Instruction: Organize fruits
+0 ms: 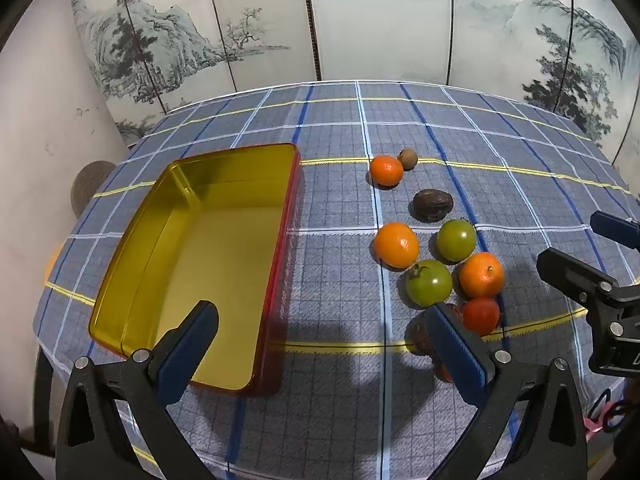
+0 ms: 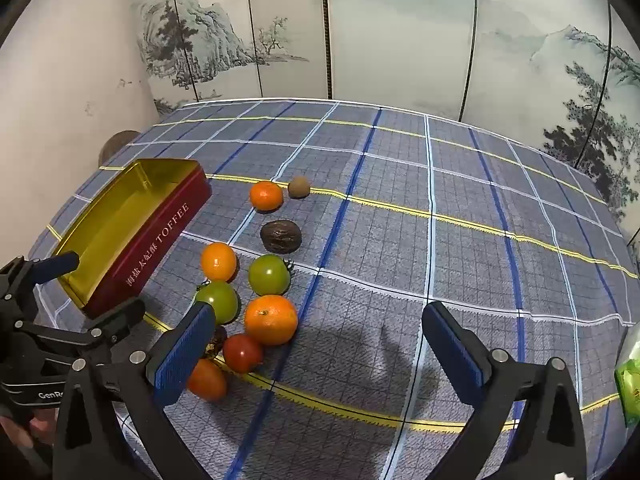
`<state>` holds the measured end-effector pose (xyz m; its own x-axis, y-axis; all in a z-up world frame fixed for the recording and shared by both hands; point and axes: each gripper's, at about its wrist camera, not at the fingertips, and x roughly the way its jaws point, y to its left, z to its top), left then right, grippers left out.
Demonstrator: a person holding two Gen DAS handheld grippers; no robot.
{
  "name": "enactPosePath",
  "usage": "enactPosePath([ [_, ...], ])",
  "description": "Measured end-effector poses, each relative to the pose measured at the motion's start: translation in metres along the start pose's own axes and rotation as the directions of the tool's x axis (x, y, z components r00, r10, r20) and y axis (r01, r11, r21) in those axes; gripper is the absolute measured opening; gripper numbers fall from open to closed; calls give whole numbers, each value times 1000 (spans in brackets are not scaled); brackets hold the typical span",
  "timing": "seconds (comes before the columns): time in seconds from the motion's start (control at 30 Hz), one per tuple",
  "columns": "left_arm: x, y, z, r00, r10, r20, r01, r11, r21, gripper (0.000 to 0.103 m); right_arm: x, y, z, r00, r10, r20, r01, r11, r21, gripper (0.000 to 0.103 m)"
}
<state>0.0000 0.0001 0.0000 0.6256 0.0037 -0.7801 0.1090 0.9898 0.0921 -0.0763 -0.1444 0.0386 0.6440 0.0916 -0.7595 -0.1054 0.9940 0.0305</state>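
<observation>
1. Fruit lies loose in a cluster on the tabletop (image 2: pixel 400 200), all of it outside the tin: an orange (image 1: pixel 386 170) at the far end with a small brown kiwi-like fruit (image 1: pixel 407 158) just beside it, then a dark wrinkled fruit (image 1: pixel 433 205), a second orange (image 1: pixel 397 245), two green tomatoes (image 1: pixel 456 239) (image 1: pixel 429 283), a third orange (image 1: pixel 481 275) and a red tomato (image 1: pixel 481 315).
2. In the right wrist view another orange-red fruit (image 2: pixel 207 380) sits nearest the camera, and a dark one (image 2: pixel 218 340) is half hidden behind a fingertip; what it is cannot be told.
3. The tin (image 1: pixel 192 264), red outside with a gold inside and "TOFFEE" on its long wall, lies open on the cloth, left of the fruit and apart from it. Nothing is in it.
4. The left tongs (image 1: pixel 322 340) hang spread wide above the near end of the tin and the near fruit, pinching nothing.
5. The right tongs (image 2: pixel 320 344) are likewise spread wide and empty, over bare cloth just right of the cluster.
6. A checked blue cloth covers the tabletop; a painted folding screen (image 1: pixel 380 20) stands behind it.
</observation>
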Motion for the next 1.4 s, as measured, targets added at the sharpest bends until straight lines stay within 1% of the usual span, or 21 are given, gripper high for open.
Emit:
enactPosePath([
  [0.3,3,-3,-2,1000,6,-7,-6,1000,1,103,1,0,-3,1000,0,9,0,1000,-5,103],
  [0.33,3,-3,-1,1000,13,-8,-13,1000,3,103,3,0,-11,1000,-3,4,3,1000,1,103],
  [0.47,5,-1,-2,1000,10,-11,-10,1000,-5,103,-1,0,-14,1000,-2,-1,2,1000,2,103],
  [0.5,6,-2,-2,1000,9,-12,-9,1000,-4,103,4,-1,-7,1000,1,-11,-1,1000,0,103],
  [0.8,2,4,-4,1000,12,-6,-12,1000,-10,103,6,5,-8,1000,-9,-25,8,999,-43,102],
  [1.07,1,4,-4,1000,16,-5,-16,1000,-10,103,8,5,-11,999,13,-33,-14,999,-33,102],
  [1.4,-1,5,-3,1000,17,-2,-17,1000,-11,103,9,8,-14,999,9,-35,-10,999,-41,102],
])
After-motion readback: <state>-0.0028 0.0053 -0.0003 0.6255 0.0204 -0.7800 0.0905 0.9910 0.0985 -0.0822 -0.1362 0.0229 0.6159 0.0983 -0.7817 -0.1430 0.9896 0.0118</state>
